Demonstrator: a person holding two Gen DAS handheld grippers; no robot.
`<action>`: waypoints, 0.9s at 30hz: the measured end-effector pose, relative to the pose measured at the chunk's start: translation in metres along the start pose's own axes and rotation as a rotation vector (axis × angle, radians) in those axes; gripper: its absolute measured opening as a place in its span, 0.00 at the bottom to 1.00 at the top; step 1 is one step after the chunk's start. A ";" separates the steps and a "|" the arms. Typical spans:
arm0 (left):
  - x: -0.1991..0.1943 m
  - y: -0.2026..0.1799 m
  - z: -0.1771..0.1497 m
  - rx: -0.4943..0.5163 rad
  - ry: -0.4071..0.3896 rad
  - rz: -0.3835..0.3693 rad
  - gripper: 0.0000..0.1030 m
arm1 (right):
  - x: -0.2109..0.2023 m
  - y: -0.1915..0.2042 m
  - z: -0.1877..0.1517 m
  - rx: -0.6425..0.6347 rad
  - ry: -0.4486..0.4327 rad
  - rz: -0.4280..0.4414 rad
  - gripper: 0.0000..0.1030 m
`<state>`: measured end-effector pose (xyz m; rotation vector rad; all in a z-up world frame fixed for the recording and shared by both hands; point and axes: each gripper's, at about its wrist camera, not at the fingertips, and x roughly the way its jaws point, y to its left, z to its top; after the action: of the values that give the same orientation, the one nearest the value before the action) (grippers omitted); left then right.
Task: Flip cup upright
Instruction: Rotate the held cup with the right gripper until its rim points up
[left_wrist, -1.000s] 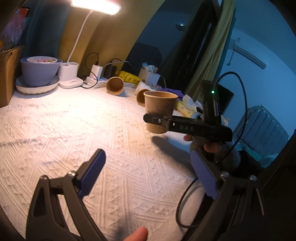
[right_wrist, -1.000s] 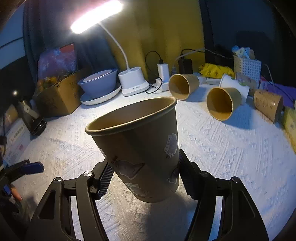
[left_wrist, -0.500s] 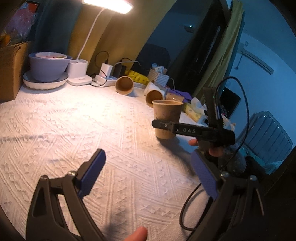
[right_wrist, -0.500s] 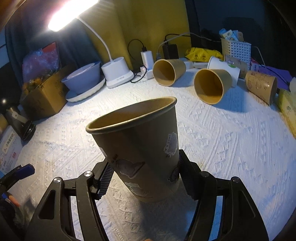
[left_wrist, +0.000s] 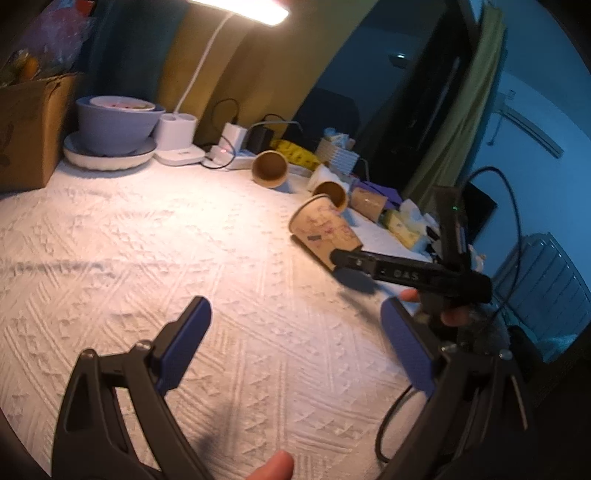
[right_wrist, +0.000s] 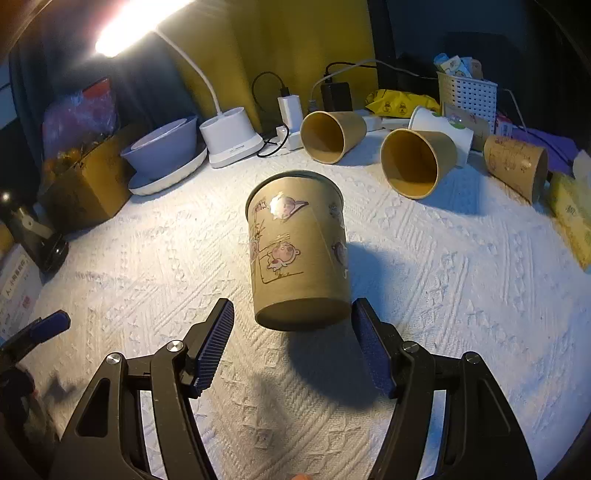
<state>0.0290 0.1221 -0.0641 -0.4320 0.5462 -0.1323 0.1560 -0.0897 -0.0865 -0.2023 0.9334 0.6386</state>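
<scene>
A brown paper cup with cartoon stickers tips away from my right gripper, mouth pointing toward the far side, base just between the fingertips. The right jaws stand open and apart from the cup's sides. In the left wrist view the same cup leans over on the white textured cloth, with the right gripper's finger at its base. My left gripper is open and empty, low over the cloth, well short of the cup.
Three more brown cups and a white cup lie on their sides at the back. A lamp base, blue bowl on a plate, cardboard box, chargers and a white basket line the far edge.
The right gripper opened and let go of the cup, which was upright in its jaws; the cup now tips over forward. The left gripper stayed open.
</scene>
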 end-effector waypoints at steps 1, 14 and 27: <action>0.000 0.001 0.000 -0.006 -0.002 0.007 0.91 | -0.001 0.001 0.000 -0.008 0.001 -0.003 0.67; 0.030 0.021 0.022 -0.102 0.093 0.180 0.91 | 0.016 0.025 0.055 -0.216 0.196 0.012 0.80; 0.046 0.032 0.027 -0.153 0.144 0.143 0.91 | 0.072 0.023 0.093 -0.258 0.401 0.026 0.66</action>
<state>0.0827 0.1499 -0.0790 -0.5329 0.7299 0.0161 0.2369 -0.0014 -0.0872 -0.5642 1.2376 0.7573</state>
